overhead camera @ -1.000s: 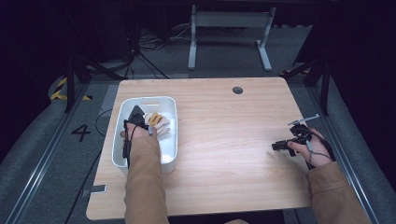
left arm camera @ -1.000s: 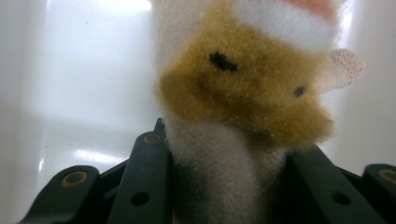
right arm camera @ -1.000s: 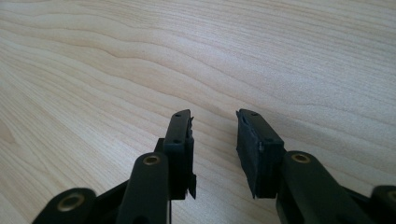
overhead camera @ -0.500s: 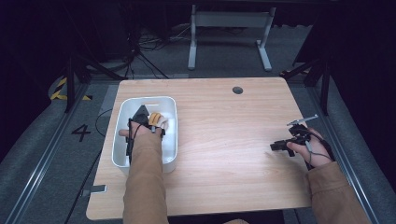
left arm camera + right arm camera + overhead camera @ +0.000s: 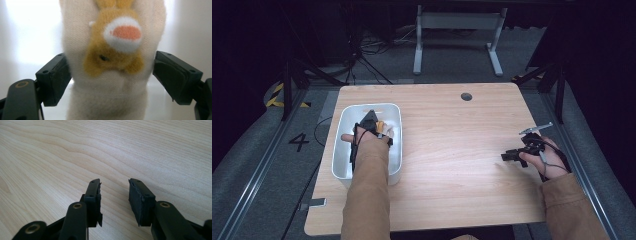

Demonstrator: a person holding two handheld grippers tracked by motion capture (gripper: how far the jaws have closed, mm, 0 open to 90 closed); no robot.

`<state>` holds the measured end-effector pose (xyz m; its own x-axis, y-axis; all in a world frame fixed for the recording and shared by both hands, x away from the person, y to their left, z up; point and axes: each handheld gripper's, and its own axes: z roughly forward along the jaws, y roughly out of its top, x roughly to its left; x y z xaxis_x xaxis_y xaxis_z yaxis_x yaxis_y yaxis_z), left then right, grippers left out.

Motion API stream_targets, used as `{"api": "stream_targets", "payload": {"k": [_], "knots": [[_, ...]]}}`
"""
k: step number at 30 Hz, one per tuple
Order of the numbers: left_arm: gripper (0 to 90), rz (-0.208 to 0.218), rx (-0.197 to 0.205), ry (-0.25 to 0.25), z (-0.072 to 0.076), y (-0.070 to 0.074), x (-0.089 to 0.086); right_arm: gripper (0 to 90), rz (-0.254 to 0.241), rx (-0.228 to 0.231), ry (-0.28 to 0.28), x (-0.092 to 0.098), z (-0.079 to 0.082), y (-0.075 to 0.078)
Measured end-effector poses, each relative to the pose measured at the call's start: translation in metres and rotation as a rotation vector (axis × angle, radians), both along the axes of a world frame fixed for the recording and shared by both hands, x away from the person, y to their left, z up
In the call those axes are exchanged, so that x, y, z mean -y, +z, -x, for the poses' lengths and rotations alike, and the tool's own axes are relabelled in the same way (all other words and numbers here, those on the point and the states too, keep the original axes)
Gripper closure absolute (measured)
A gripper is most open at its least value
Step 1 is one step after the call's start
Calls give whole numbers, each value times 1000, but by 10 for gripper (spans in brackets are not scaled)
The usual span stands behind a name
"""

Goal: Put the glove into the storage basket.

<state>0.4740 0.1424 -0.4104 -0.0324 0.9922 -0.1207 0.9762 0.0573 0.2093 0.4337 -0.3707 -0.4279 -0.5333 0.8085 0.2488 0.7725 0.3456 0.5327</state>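
Left gripper (image 5: 110,80) stands wide open, jaws just spread either side of the white sock with its plush animal face (image 5: 113,50), in the white tub (image 5: 343,130) by the bench's left edge. Soft, light and floppy by the look; best pinched across the bunched middle. Right gripper (image 5: 113,200) rests half open and empty near the bench's right edge.

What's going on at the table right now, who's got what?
A person works two handheld grippers at a wooden table. The left gripper is down in the white bin at the table's left, its jaws having just opened around a white sock with an orange plush animal face. The sock sits between the pads, no longer clamped. The right gripper rests over bare wood at the right edge, jaws apart with nothing between them.
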Motion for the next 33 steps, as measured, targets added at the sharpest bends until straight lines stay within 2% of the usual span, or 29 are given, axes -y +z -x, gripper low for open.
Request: {"api": "stream_targets", "payload": {"k": [4,5,6,8,10,11,13,18,20,21,24,26,27,28,29,30,31,32,33], "knots": [[206,9,57,-6,2,13,-3,618,0,4,-1,0,0,1],[213,12,61,-12,2,18,-4,617,1,5,-1,0,0,1],[234,20,73,-5,3,22,-4,615,0,6,-2,1,0,1],[315,31,78,-30,5,32,-4,609,0,16,-1,1,0,1],[298,29,120,-74,6,42,-5,605,0,19,2,2,0,1],[319,27,149,-100,7,46,-4,604,1,23,1,2,0,1],[331,34,177,-123,10,53,-3,600,1,29,0,3,0,1],[324,55,204,-211,18,67,4,595,-10,31,4,4,0,2],[321,81,229,-256,23,74,9,594,-9,33,7,4,0,2],[315,81,229,-256,23,74,9,594,-9,33,7,4,0,2],[311,105,277,-301,28,80,15,594,-11,28,12,3,1,2],[315,98,324,-355,35,86,24,591,-21,26,12,4,1,3],[311,98,324,-355,35,86,24,591,-21,26,12,4,1,3],[308,97,338,-410,41,88,34,593,-30,19,6,5,1,3],[305,97,338,-410,41,88,34,593,-30,19,6,5,1,3],[305,107,342,-433,45,89,38,599,-42,12,4,5,1,3],[303,120,351,-487,52,90,47,602,-45,12,11,6,1,4],[303,120,351,-487,52,90,47,602,-45,12,11,6,1,4],[302,129,362,-521,56,91,52,604,-49,14,13,7,2,4]]}}
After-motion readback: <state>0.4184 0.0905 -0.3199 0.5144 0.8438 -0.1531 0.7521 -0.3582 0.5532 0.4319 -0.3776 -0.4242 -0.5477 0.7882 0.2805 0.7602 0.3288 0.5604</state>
